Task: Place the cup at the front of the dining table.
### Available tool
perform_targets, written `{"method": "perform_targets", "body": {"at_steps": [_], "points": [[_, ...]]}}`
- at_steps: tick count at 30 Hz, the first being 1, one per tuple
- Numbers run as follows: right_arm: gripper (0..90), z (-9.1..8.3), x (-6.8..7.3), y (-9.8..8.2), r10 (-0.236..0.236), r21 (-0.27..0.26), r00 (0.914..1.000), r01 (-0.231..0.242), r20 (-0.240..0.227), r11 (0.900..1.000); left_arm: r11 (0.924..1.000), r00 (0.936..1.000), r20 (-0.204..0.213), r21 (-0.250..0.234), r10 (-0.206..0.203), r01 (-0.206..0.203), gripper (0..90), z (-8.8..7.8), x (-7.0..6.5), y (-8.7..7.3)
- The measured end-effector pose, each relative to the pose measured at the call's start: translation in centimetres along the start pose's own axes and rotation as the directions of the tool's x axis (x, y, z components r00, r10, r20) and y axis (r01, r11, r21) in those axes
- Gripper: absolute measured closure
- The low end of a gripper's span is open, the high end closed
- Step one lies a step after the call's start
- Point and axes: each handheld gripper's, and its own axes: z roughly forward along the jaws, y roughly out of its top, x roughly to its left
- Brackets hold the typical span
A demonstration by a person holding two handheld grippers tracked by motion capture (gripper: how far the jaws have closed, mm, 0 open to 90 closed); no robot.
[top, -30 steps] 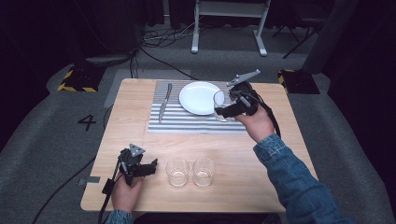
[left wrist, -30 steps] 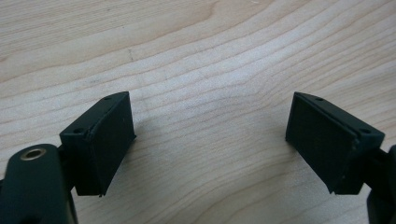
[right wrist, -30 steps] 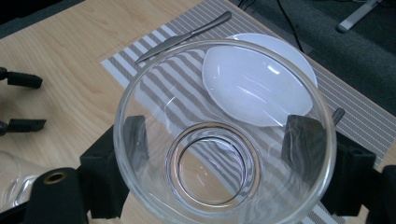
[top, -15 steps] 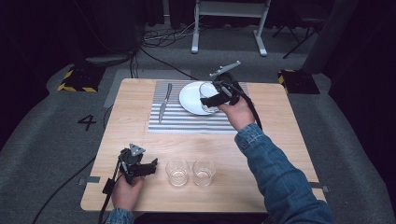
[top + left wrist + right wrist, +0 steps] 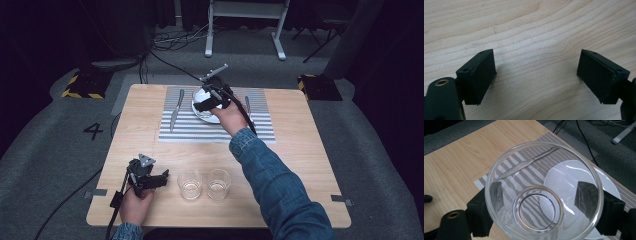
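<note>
My right gripper (image 5: 206,100) is shut on a clear glass bowl (image 5: 201,98), held just above a white plate (image 5: 212,118) on the striped placemat (image 5: 260,127). In the right gripper view the bowl (image 5: 539,212) sits between both black pads (image 5: 586,195), its mouth towards the camera, with the plate (image 5: 610,187) behind it. A knife (image 5: 174,112) lies on the mat left of the plate. My left gripper (image 5: 161,178) rests at the table's front left. Its jaws (image 5: 536,72) stand open over bare wood, with nothing between them.
Two empty drinking glasses (image 5: 190,183) (image 5: 218,182) stand side by side near the front edge, just right of the left gripper. Another utensil (image 5: 247,105) lies on the mat right of the plate. A white metal stand (image 5: 245,20) and cables are on the floor beyond the table.
My right hand has carried the glass bowl leftwards, from the plate's right edge to over the plate. The left gripper has stayed where it was.
</note>
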Motion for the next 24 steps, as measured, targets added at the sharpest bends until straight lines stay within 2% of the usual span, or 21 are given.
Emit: {"method": "perform_targets", "body": {"at_steps": [7, 8, 9, 13, 14, 22, 24], "points": [[20.2, 3.1, 0.7, 0.5, -0.001, 0.037, 1.0000, 0.001, -0.001, 0.999, 1.0000, 1.0000, 0.001, 0.003, 0.001, -0.001, 15.6, 0.0, 0.0, 0.0], [20.2, 3.1, 0.7, 0.5, -0.001, 0.037, 1.0000, 0.001, -0.001, 0.999, 1.0000, 1.0000, 0.001, 0.003, 0.001, -0.001, 15.6, 0.0, 0.0, 0.0], [20.2, 4.1, 0.9, 0.6, -0.013, 0.053, 0.9999, 0.013, -0.003, 0.999, 1.0000, 1.0000, 0.000, 0.003, 0.001, -0.001, 15.6, 0.0, 0.0, 0.0], [20.2, 5.1, 1.0, 0.6, -0.014, 0.071, 0.9999, 0.014, 0.002, 0.997, 1.0000, 1.0000, 0.001, 0.003, 0.000, 0.000, 15.6, 0.0, 0.0, 0.0], [20.2, 6.0, 1.0, 0.6, -0.004, 0.081, 1.0000, 0.004, -0.003, 0.997, 1.0000, 1.0000, 0.001, 0.003, 0.001, -0.001, 15.6, 0.0, 0.0, 0.0], [20.2, 8.3, 1.5, 0.1, -0.007, 0.105, 0.9997, 0.010, -0.025, 0.994, 1.0000, 1.0000, 0.001, 0.002, 0.000, 0.000, 15.6, 0.0, 0.0, 0.0], [20.2, 9.2, 1.7, -0.1, 0.005, 0.118, 0.9996, -0.002, -0.027, 0.993, 1.0000, 1.0000, 0.001, 0.001, 0.001, -0.001, 15.6, 0.0, 0.0, 0.0]]}}
